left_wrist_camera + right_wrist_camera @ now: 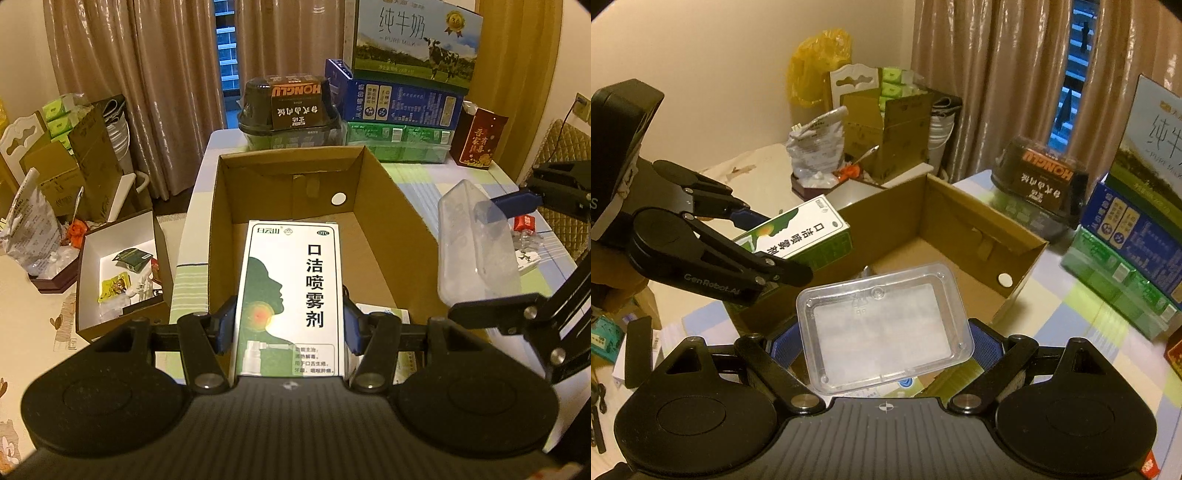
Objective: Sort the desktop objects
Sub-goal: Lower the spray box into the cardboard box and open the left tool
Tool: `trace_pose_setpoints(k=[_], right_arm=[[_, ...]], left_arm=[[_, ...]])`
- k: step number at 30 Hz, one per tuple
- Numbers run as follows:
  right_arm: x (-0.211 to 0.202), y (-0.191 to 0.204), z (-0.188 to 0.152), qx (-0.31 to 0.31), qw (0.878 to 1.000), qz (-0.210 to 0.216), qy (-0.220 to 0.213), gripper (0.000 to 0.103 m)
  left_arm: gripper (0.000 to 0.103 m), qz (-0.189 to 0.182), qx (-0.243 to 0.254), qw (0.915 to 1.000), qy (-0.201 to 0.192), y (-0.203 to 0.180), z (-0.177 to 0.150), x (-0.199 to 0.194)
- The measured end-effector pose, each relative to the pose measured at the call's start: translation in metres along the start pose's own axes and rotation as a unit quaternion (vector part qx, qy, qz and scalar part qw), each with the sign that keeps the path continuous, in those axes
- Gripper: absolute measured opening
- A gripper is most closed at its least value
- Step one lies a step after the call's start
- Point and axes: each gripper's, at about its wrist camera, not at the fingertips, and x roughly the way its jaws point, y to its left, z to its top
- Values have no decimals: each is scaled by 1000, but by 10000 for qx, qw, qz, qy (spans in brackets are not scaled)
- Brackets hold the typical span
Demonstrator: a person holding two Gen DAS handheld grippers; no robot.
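While the left tongs (290, 325) clamp the medicine box (290, 291) and the right tongs (886, 343) grip the clear plastic tray (886, 328), both above the cardboard box (391, 229), lower each well inside before releasing.

Both wrist cameras angled down, close; share cardboard box (295, 192).

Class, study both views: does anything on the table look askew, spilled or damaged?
Nothing spilled or damaged. The clear plastic tub sits tilted in the right gripper, one corner lower than the other. The spray box is held straight in the left gripper above the open cardboard box.
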Motion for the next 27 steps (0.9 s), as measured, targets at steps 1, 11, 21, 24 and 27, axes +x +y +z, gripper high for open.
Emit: trace_pose_setpoints(k=[1,11,21,24,27], right_arm=[[2,0,0,-2,10000,9,12,89],[13,-2,-1,-16,10000,34,82,89],[20,-1,1,-109,9999,37,123,89],[23,-1,3,-126,9998,51,114,89],[28,0,6,-147,9998,62,94,89]], left_arm=[[51,-2,-9,10000,5,1,0,2],[51,-8,-65,10000,64,7,-2,14],[52,104,-76,9999,93,16,-7,16],[52,129,-124,9998,56,21,-10,12],[52,166,-156,9997,26,24,-12,9]])
